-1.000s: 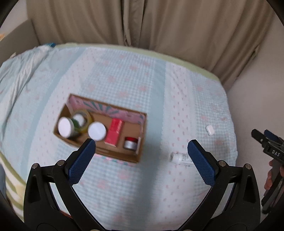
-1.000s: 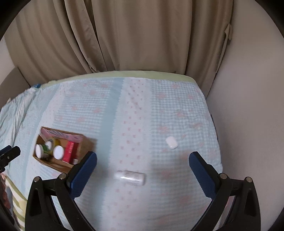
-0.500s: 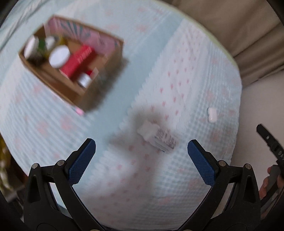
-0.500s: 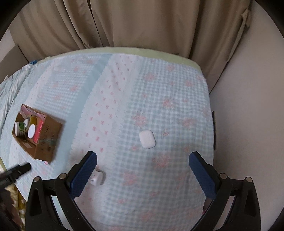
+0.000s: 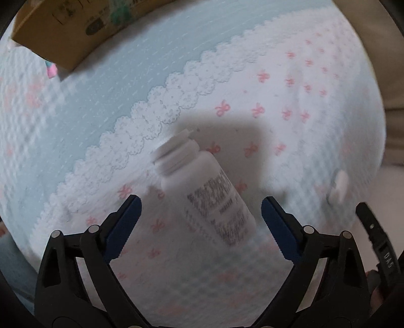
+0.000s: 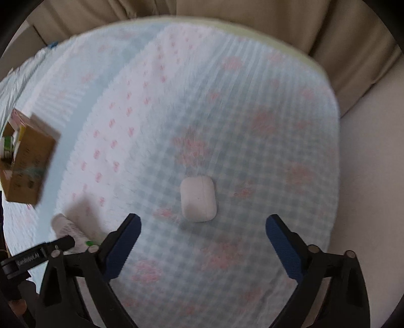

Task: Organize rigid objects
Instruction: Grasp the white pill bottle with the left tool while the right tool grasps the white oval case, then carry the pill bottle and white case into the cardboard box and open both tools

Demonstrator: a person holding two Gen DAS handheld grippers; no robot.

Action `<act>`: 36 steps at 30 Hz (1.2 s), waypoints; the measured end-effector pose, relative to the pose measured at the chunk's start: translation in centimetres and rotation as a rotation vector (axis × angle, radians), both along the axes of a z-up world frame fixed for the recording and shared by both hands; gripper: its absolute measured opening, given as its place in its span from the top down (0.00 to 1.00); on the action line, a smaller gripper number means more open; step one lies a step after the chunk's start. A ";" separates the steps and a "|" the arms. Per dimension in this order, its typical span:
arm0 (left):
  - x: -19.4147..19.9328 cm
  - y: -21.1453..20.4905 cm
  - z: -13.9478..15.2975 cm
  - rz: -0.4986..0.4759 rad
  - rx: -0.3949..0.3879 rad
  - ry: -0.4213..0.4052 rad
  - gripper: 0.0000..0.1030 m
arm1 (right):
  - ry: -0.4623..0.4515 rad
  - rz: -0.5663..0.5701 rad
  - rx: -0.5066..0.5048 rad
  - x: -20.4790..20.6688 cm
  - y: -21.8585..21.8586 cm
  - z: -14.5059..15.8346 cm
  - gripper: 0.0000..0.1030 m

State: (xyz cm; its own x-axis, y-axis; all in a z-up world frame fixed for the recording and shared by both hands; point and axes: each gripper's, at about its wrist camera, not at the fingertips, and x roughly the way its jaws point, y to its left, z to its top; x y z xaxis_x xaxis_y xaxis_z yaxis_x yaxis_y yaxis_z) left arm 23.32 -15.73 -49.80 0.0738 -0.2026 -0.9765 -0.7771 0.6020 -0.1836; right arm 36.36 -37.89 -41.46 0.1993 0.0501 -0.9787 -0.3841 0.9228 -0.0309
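A white pill bottle [image 5: 202, 186] with a printed label lies on its side on the bed cover, cap pointing up-left. My left gripper [image 5: 200, 222] is open, low over it, with the bottle's lower half between the blue fingers. A small white earbud case [image 6: 198, 199] lies flat on the checked cover. My right gripper [image 6: 202, 237] is open just short of it, fingers apart on both sides. The case also shows blurred in the left wrist view [image 5: 339, 185]. The bottle shows partly in the right wrist view [image 6: 63, 224].
A brown cardboard box [image 5: 63, 27] holding several items [image 6: 7, 146] sits up-left of the bottle. The bed cover [image 6: 252, 113] ends at a rounded edge near beige curtains [image 6: 303, 22]. The left gripper's tip [image 6: 38, 254] shows at lower left.
Both grippers have dropped closer to the bed. The left now straddles the bottle; the right has closed in on the earbud case. Both stay open.
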 end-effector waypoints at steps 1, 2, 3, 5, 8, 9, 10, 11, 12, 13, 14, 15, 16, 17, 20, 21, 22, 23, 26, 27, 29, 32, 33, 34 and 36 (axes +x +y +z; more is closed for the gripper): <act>0.2 0.0 -0.4 0.010 0.006 0.004 0.10 | 0.018 0.005 -0.003 0.4 0.0 -0.8 0.07; 0.4 0.0 -0.7 0.022 0.010 0.004 0.10 | 0.037 0.012 -0.004 0.8 -0.1 -1.7 0.08; 0.6 -0.1 -1.0 0.031 0.013 0.008 0.10 | 0.052 0.015 -0.004 1.1 -0.1 -2.4 0.09; 1.0 -0.2 -1.6 0.044 0.014 0.019 0.19 | 0.082 0.023 -0.004 1.7 -0.1 -3.9 0.13; 1.5 -0.5 -2.7 0.048 0.010 0.055 0.30 | 0.119 0.034 -0.011 2.2 0.1 -5.6 0.21; 1.5 -0.5 -2.8 0.053 0.011 0.059 0.31 | 0.128 0.035 -0.013 2.3 0.1 -6.0 0.26; 1.4 -0.4 -2.8 0.058 0.011 0.062 0.33 | 0.138 0.035 -0.016 2.4 0.1 -6.4 0.31; 1.3 -0.3 -2.8 0.064 0.014 0.069 0.40 | 0.146 0.035 -0.018 2.4 0.1 -6.7 0.35; 1.3 -0.2 -2.9 0.068 0.011 0.069 0.42 | 0.147 0.036 -0.019 2.5 0.1 -6.8 0.37; 1.1 0.0 -2.8 0.075 0.000 0.063 0.42 | 0.145 0.036 -0.022 2.5 0.1 -6.8 0.43; 0.9 0.1 -2.7 0.077 -0.010 0.056 0.43 | 0.146 0.034 -0.025 2.6 0.2 -6.8 0.48; 0.7 0.2 -2.7 0.072 -0.017 0.050 0.43 | 0.149 0.030 -0.027 2.7 0.2 -6.9 0.51; 0.7 0.2 -2.6 0.064 -0.020 0.048 0.44 | 0.153 0.027 -0.031 2.7 0.2 -7.1 0.56; 0.6 0.3 -2.5 0.053 -0.023 0.045 0.44 | 0.157 0.027 -0.033 2.7 0.4 -7.2 0.58; 0.1 0.7 -2.2 0.033 -0.032 0.026 0.45 | 0.142 0.042 -0.066 3.0 1.4 -7.2 0.60; 0.1 0.7 -2.0 0.027 -0.031 0.018 0.46 | 0.135 0.043 -0.071 2.9 1.6 -7.1 0.60; 0.2 1.0 -1.8 0.016 -0.029 0.009 0.46 | 0.132 0.037 -0.068 2.9 1.8 -7.0 0.60; 0.0 1.3 -1.4 0.001 -0.025 -0.003 0.47 | 0.130 0.031 -0.064 2.7 2.4 -7.0 0.60; 0.3 1.2 -0.2 -0.030 -0.018 -0.040 0.48 | 0.117 0.010 -0.041 2.1 2.9 -6.6 0.60; 0.3 1.3 0.2 -0.040 -0.017 -0.052 0.48 | 0.110 0.006 -0.033 1.8 3.0 -6.3 0.60; 0.7 1.4 1.3 -0.058 -0.016 -0.078 0.50 | 0.093 0.000 -0.024 1.4 3.3 -5.4 0.60; 1.3 2.0 3.2 -0.089 -0.008 -0.126 0.51 | 0.073 -0.019 0.007 0.9 3.8 -3.9 0.60; 1.5 2.2 3.9 -0.100 -0.004 -0.143 0.52 | 0.065 -0.026 0.018 0.7 3.9 -3.3 0.60; 1.5 2.4 4.6 -0.112 0.003 -0.161 0.53 | 0.054 -0.033 0.030 0.5 4.0 -2.6 0.60; 1.5 3.1 6.3 -0.140 0.021 -0.202 0.54 | 0.029 -0.046 0.047 0.0 4.2 -0.9 0.60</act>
State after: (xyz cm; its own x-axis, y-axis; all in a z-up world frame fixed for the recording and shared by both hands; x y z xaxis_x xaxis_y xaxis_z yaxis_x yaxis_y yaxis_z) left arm 24.77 -12.67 -43.50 0.2405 -0.2042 -0.9489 -0.6344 0.7068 -0.3129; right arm 36.34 -33.64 -42.39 0.1742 0.0878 -0.9808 -0.3412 0.9397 0.0235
